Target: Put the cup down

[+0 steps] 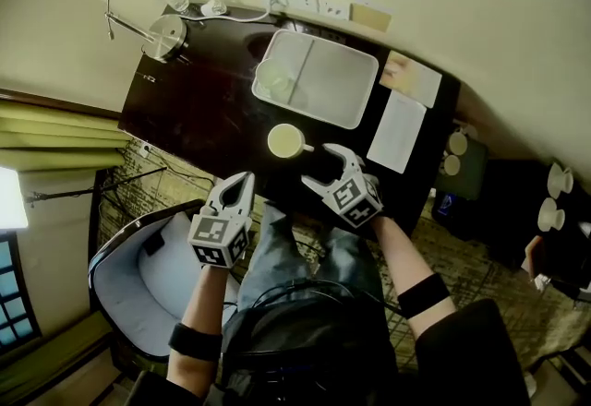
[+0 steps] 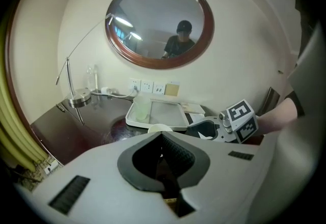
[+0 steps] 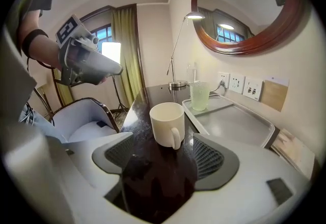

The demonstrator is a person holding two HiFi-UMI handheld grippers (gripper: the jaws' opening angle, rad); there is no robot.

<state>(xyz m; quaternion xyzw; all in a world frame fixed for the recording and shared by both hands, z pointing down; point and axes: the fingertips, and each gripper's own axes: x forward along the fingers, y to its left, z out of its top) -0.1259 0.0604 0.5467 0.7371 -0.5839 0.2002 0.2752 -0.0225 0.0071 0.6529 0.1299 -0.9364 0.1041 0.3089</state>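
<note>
A cream mug [image 1: 287,140] stands upright on the dark table [image 1: 199,113], just in front of the white tray. In the right gripper view the mug [image 3: 167,123] sits slightly beyond the fingertips, its handle turned toward me, and no pad touches it. My right gripper [image 1: 325,166] is open, with only bare tabletop between the jaws [image 3: 162,147]. My left gripper [image 1: 242,185] hangs shut and empty at the table's near edge, left of the mug. Only the mug's rim [image 2: 160,128] shows over its closed jaws in the left gripper view.
A white tray [image 1: 351,86] holding a greenish glass [image 1: 274,81] lies behind the mug. A desk lamp [image 1: 164,33] stands at the far left corner, and papers [image 1: 397,132] lie to the right of the tray. A grey chair [image 1: 138,275] sits below the table's left edge.
</note>
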